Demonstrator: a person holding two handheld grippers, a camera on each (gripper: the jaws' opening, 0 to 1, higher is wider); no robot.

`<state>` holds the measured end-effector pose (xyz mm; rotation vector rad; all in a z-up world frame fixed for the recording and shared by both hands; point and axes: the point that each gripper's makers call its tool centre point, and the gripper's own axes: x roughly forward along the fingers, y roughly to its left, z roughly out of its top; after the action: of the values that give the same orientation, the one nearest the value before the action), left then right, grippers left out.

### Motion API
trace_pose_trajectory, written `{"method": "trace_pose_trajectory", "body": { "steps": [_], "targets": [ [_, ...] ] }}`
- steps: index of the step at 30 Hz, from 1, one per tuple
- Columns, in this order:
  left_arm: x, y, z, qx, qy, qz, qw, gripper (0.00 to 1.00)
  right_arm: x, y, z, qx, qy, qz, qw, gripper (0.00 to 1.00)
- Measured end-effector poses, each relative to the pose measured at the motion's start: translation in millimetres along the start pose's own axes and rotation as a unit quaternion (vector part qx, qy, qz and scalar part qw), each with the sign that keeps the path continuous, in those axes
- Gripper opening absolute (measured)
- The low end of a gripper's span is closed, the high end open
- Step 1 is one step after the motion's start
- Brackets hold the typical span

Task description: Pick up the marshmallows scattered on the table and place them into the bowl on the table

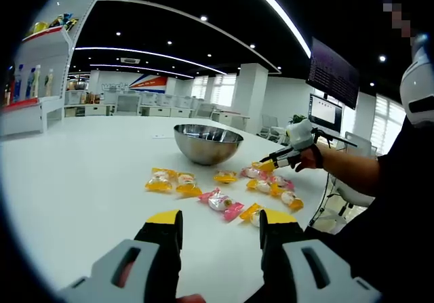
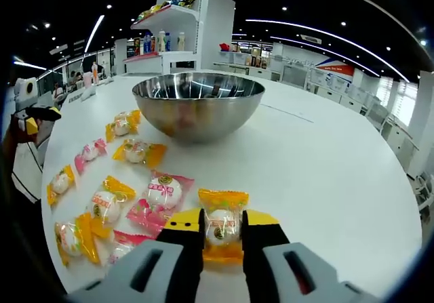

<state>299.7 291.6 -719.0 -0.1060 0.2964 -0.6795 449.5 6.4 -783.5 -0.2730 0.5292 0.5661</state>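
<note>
Right gripper (image 2: pixel 222 230) has its jaws clamped on a yellow-wrapped marshmallow (image 2: pixel 222 226), wrapper ends sticking out above and below the jaws. It sits low over the white table (image 2: pixel 325 174), on the near side of the steel bowl (image 2: pixel 198 104). In the left gripper view the same gripper (image 1: pixel 266 165) comes in from the right, held by a person's hand (image 1: pixel 313 157), tips down among the sweets just beside the bowl (image 1: pixel 207 143).

Left gripper (image 1: pixel 220 221): jaws apart, nothing between them, hovering above the table (image 1: pixel 88 181) at the near edge of the scatter. It also shows at the left edge of the right gripper view (image 2: pixel 32 115).

Bowl is upright on the table; no marshmallow visible inside from either angle, though the interior is mostly reflections.

Loose marshmallows lie on the table between the grippers and the bowl:
- yellow-wrapped pair (image 1: pixel 171 181) left of centre in the left gripper view
- pink-wrapped one (image 1: pixel 221 203) just ahead of the left jaws
- pink-wrapped one (image 2: pixel 163 193) touching the held piece's left side
- yellow one (image 2: pixel 138 152) near the bowl's base
- several more pink and yellow ones out to the left of the right gripper view

Shelving with bottles (image 2: pixel 163 42) stands beyond the table.
</note>
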Motion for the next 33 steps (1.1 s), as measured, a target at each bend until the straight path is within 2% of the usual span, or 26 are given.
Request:
{"method": "trace_pose_trajectory", "body": {
  "steps": [11, 15, 22, 33],
  "targets": [
    [-1.0, -2.5, -1.3, 0.000, 0.002, 0.001, 1.0000, 0.46, -19.6, 3.6, 51.3, -0.013, -0.060, 0.011, 0.9980, 0.23],
    [-0.6, -4.8, -0.6, 0.001, 0.002, -0.001, 1.0000, 0.46, -18.7, -6.2, 69.3, -0.014, -0.077, 0.017, 0.9968, 0.23],
    [-0.7, -5.4, -1.2, 0.001, 0.003, -0.001, 1.0000, 0.46, -18.0, -9.7, 90.2, -0.022, -0.091, 0.029, 0.9952, 0.23],
    [-1.4, -8.0, -1.2, 0.002, 0.004, -0.004, 1.0000, 0.46, -15.0, -11.1, 110.0, -0.033, -0.094, 0.040, 0.9942, 0.23]
  ]
}}
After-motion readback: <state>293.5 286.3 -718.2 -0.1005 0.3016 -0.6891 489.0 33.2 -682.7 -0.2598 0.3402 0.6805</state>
